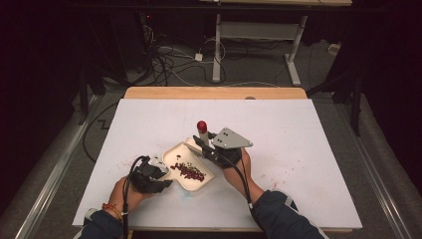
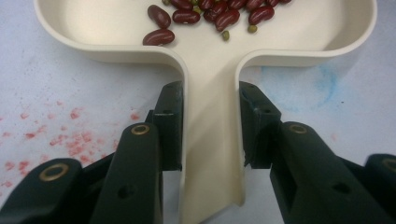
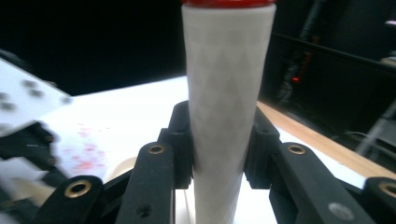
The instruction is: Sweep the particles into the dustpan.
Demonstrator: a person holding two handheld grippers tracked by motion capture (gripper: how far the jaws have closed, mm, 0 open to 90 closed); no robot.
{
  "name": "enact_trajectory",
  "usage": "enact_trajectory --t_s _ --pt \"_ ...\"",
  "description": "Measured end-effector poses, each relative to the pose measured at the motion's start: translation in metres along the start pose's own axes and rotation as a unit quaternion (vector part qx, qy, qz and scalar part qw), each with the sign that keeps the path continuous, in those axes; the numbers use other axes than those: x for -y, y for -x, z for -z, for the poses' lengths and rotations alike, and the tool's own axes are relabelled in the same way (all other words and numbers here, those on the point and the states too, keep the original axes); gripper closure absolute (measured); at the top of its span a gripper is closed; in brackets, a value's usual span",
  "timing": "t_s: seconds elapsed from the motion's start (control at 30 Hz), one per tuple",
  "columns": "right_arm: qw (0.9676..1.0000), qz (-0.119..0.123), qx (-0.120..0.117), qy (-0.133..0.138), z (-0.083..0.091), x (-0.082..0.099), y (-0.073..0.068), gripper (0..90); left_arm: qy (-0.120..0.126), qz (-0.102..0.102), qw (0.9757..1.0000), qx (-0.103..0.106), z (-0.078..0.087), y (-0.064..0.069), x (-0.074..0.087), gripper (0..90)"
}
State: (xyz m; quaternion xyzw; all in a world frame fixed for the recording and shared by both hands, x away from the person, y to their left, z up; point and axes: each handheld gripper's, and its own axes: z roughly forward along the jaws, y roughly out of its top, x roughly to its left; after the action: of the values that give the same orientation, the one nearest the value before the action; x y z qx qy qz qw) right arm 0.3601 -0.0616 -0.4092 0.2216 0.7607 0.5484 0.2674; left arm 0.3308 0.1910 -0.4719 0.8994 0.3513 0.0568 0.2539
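Nearest the camera in the high view, the sleeves and forearms are cut off by the bottom edge. Left gripper sits low at the near left of the table; its jaws are clamped on the spout-like handle of the cream tray, pads pressing both side walls. In the left gripper view the handle's near end runs out of frame, and the tray's far rim is cut off at the top. Beans, dark red with a few small green ones, lie in the tray near the handle mouth; the pile is cropped at the top of that view, so how many there are cannot be told. Red stains on the white tabletop beside the left jaw.

Right gripper is just beyond the tray's far corner, held above it, its jaws squeezed onto a white tube that stands upright. The tube's red cap is barely in the right gripper view, sliced by the top edge; its lower end is hidden behind the jaws. What the tube is cannot be made out. The left edge of that view is blurred; a grey plate covers part of the gripper from above.

Farther back: bare white tabletop, wooden edge, then dark floor with cables and another table's legs, with the room around them too dark to read.
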Motion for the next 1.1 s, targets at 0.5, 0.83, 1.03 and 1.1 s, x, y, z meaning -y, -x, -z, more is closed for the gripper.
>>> enact_trajectory --t_s 0.5,0.83,1.03,1.1 --pt "0.9995 0.025 0.016 0.011 0.019 -0.01 0.003 70.0 0.0 -0.001 1.0 -0.003 0.0 0.001 0.001 62.8" --pt "0.9996 0.013 0.017 0.02 0.004 -0.002 0.009 70.0 0.004 0.006 1.0 -0.003 -0.001 0.003 0.002 62.8" --pt "0.9992 0.028 -0.006 0.028 -0.017 -0.002 -0.011 70.0 0.006 0.008 0.9999 -0.003 -0.002 0.005 0.002 62.8" --pt "0.999 0.031 -0.016 0.027 -0.019 -0.003 -0.014 70.0 0.007 0.01 0.9999 -0.004 -0.002 0.006 0.001 62.8"
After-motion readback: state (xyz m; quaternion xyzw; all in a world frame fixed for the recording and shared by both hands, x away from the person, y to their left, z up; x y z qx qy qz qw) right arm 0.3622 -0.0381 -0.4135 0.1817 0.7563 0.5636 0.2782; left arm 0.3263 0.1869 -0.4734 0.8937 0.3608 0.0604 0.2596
